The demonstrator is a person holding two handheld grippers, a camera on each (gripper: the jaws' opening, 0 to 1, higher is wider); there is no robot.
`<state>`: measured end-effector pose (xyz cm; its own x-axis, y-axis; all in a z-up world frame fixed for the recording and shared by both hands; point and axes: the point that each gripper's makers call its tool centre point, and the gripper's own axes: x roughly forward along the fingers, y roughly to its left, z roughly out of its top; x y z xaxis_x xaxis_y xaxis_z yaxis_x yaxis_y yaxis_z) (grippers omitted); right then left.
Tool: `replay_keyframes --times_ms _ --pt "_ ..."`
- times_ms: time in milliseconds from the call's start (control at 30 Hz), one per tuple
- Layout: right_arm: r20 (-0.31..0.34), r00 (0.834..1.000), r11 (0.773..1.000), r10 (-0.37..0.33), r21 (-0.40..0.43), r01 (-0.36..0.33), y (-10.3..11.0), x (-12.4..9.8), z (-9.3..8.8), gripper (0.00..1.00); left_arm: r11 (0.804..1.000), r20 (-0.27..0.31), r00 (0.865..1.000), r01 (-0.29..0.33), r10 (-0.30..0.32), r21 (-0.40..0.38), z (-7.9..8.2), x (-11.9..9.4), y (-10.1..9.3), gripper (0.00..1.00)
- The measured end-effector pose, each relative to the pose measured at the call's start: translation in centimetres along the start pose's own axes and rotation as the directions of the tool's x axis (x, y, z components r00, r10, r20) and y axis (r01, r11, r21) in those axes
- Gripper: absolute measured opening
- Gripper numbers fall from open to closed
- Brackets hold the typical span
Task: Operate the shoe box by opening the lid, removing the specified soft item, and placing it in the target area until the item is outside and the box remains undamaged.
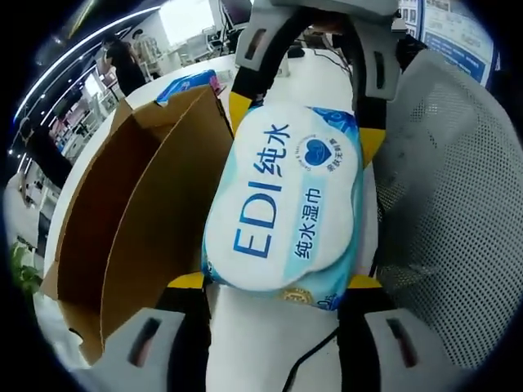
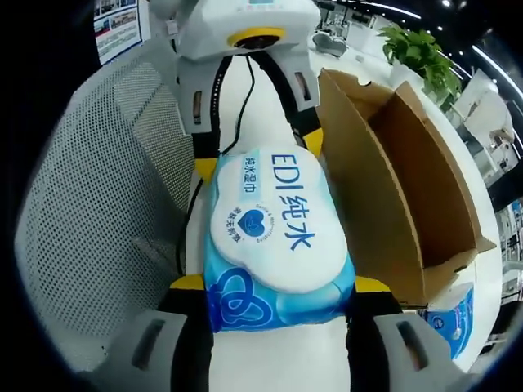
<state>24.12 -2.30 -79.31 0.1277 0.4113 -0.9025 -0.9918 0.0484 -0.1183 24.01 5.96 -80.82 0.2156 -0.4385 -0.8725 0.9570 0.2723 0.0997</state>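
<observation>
With the box (image 1: pixel 139 220) open, both the left gripper (image 1: pixel 278 282) and right gripper (image 2: pixel 279 284) clamp the wipes pack (image 1: pixel 286 200) just beside it, leaving only the set-down.

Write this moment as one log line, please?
item: blue-and-white soft wet-wipes pack | held by: left gripper and right gripper, opposite ends | position: outside open brown cardboard box, above white table
</observation>
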Motion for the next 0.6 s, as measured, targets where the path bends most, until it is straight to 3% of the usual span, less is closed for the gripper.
replay_keyframes --times_ms 167,300,600 --pt "-0.015 1.000 1.000 0.005 0.000 -0.005 -0.3 0.3 -1.3 0.63 1.000 -0.009 1.000 0.004 -0.004 -0.006 0.4 1.0 -0.1 0.61" --pt "-0.013 1.000 1.000 0.015 0.020 -0.015 -0.4 0.5 -1.9 0.64 1.000 0.034 0.999 0.018 -0.018 -0.006 0.8 1.1 0.0 0.62" --pt "-0.036 0.999 1.000 0.016 0.021 -0.016 -0.3 0.9 -2.9 0.65 1.000 0.058 0.998 0.018 -0.019 0.014 1.4 0.6 0.0 0.62"
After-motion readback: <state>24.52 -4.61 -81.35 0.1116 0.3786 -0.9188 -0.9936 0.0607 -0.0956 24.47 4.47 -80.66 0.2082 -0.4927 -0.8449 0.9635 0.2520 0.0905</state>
